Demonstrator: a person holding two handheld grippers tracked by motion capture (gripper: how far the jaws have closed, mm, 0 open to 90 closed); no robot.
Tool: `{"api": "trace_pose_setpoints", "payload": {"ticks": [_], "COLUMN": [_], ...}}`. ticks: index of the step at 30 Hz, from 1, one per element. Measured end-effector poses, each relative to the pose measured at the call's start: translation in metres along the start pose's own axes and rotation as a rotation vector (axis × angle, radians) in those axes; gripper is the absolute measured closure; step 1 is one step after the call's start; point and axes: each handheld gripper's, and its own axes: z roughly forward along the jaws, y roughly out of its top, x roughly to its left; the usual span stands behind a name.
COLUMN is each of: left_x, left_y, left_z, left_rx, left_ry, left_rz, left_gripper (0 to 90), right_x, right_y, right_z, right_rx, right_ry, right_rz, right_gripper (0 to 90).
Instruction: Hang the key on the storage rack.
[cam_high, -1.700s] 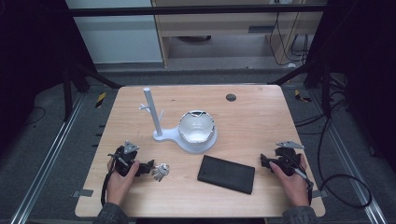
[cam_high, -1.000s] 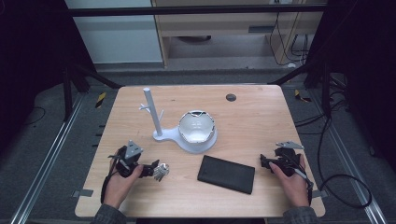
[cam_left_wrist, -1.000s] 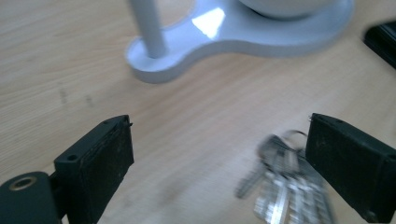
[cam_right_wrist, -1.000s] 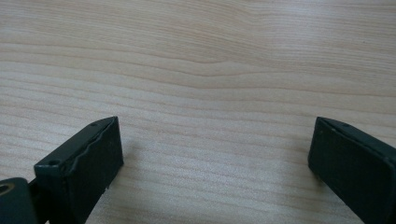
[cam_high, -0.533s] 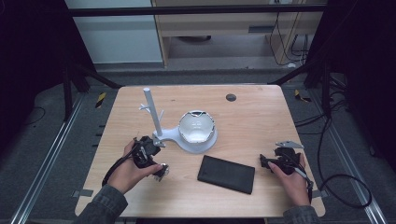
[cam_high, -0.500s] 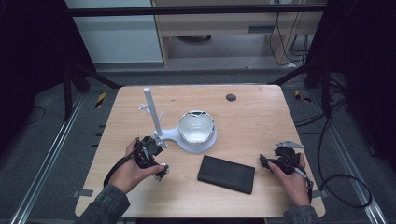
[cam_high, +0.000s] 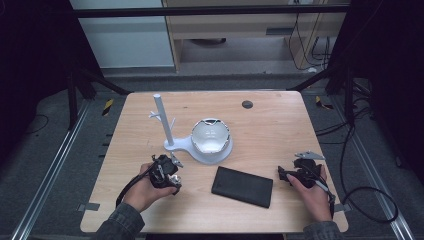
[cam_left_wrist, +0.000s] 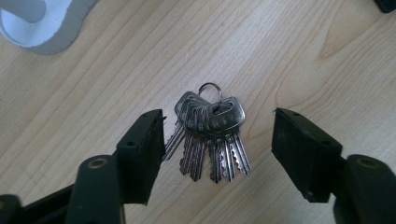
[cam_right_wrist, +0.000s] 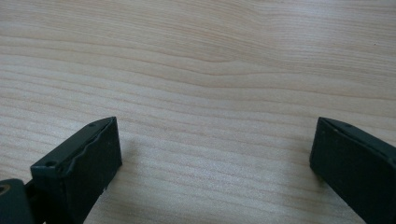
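A bunch of silver keys (cam_left_wrist: 210, 135) on a ring lies flat on the wooden table (cam_left_wrist: 303, 56). My left gripper (cam_left_wrist: 219, 144) points down over it, one jaw on each side. The jaws have just been closing on the keys, but the pads stand apart from them, the left one very near the key tips. In the high view the left gripper (cam_high: 167, 172) sits just in front of the white stand (cam_high: 200, 150) and covers the keys. My right gripper (cam_high: 295, 174) rests open near the table's right front, and in its own view (cam_right_wrist: 215, 154) only bare wood lies between the jaws.
The white stand has an upright post (cam_high: 162, 120) with small pegs and a shiny round bowl (cam_high: 211, 135) on its base. A flat black case (cam_high: 242, 186) lies between the two hands. A small dark disc (cam_high: 247, 104) sits near the far edge.
The left hand has moved right from the table's left front to over the keys, which it now covers in the high view. The right hand has stayed put.
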Motion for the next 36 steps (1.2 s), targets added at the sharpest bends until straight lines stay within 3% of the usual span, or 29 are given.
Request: {"api": "trace_pose_setpoints", "payload": {"ticks": [6, 11, 27, 36], "left_x": [0.002, 0.006, 0.01, 0.013], "left_y": [0.001, 0.0, -0.003, -0.003], "left_z": [0.012, 0.016, 0.024, 0.023], "left_rx": [0.018, 0.033, 0.023, 0.009], "left_ry": [-0.009, -0.015, -0.037, -0.035], "left_rz": [-0.022, -0.031, -0.044, -0.044], "left_gripper": [38.1, 46.0, 50.8, 62.5], "right_x": [0.001, 0.001, 0.002, 0.003], "right_y": [0.0, 0.0, 0.0, 0.0], "right_z": [0.0, 0.0, 0.0, 0.0], "right_rx": [0.001, 0.001, 0.001, 0.0], "right_ry": [0.003, 0.004, 0.007, 0.012], "right_rz": [-0.002, -0.002, -0.009, -0.015], "right_gripper": [2.3, 2.3, 2.3, 2.4]}}
